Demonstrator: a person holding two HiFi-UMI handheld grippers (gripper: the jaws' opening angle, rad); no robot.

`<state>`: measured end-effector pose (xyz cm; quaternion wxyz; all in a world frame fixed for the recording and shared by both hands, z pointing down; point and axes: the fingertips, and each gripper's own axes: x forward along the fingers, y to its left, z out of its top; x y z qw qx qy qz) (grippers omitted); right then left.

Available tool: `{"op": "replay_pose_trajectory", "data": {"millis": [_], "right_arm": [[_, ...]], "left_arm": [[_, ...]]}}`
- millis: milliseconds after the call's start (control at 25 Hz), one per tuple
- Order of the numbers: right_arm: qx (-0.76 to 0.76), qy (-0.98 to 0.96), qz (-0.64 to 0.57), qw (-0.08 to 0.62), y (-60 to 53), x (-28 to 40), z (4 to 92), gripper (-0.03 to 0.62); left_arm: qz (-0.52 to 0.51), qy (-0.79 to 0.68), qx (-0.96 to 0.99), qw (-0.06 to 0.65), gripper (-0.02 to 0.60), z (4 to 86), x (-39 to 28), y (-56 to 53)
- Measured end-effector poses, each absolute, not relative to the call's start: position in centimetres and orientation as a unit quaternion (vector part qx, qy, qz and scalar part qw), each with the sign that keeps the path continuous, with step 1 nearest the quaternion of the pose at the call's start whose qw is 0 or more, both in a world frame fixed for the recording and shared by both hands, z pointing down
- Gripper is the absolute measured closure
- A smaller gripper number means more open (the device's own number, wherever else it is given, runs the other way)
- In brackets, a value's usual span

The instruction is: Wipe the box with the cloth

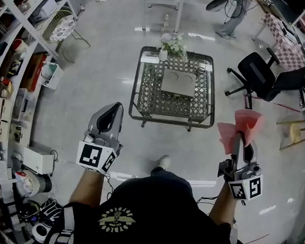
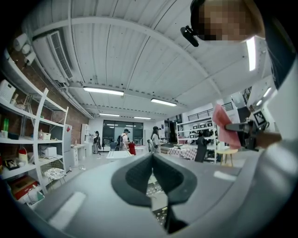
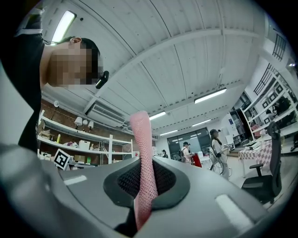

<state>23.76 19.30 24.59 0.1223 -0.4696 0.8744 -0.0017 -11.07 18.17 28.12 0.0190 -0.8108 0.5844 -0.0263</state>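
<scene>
Where open shelving (image 1: 7, 79) crammed with boxes and bottles runs down the left edge of the head view, the left claw (image 1: 114, 110) hangs over the pale floor (image 1: 81, 86), pointing ahead toward a low surface (image 1: 137, 110). In the left gripper view its two dark pads are pressed together at the tips with nothing between them. Lower down they part into a narrow slit. Through it shows what looks like the lattice top of the surface, though that patch is too small to be sure.

At the middle, the surface is a dark metal frame with a lattice top, well ahead of both claws. The box (image 1: 178, 83), flat and grey with two faint round marks on top, lies on the middle of that lattice, a little toward the right. A small white vase of pale flowers (image 1: 170, 45) stands at the far edge, behind the box and apart from it.

To the right, the right claw (image 1: 239, 140) is well apart from the left one and clamped on the cloth (image 1: 245, 121). The cloth is pink. In the right gripper view it rises as a folded strip from between the pads, and in the head view its loose upper part fans out beyond the tips. Cloth and box do not touch; bare floor lies between them. Farther right, a black office chair (image 1: 262, 75) stands beside the surface.
</scene>
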Motion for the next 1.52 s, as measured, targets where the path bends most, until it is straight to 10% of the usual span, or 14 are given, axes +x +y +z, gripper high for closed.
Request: {"op": "replay_pose_trajectory", "data": {"millis": [1520], "right_arm": [[-0.439, 0.888, -0.022, 0.132, 7.3, 25.9, 24.8, 0.577]], "left_arm": [[-0.025, 0.601, -0.799, 0.017, 0.581, 27.2, -8.8, 7.4]]}}
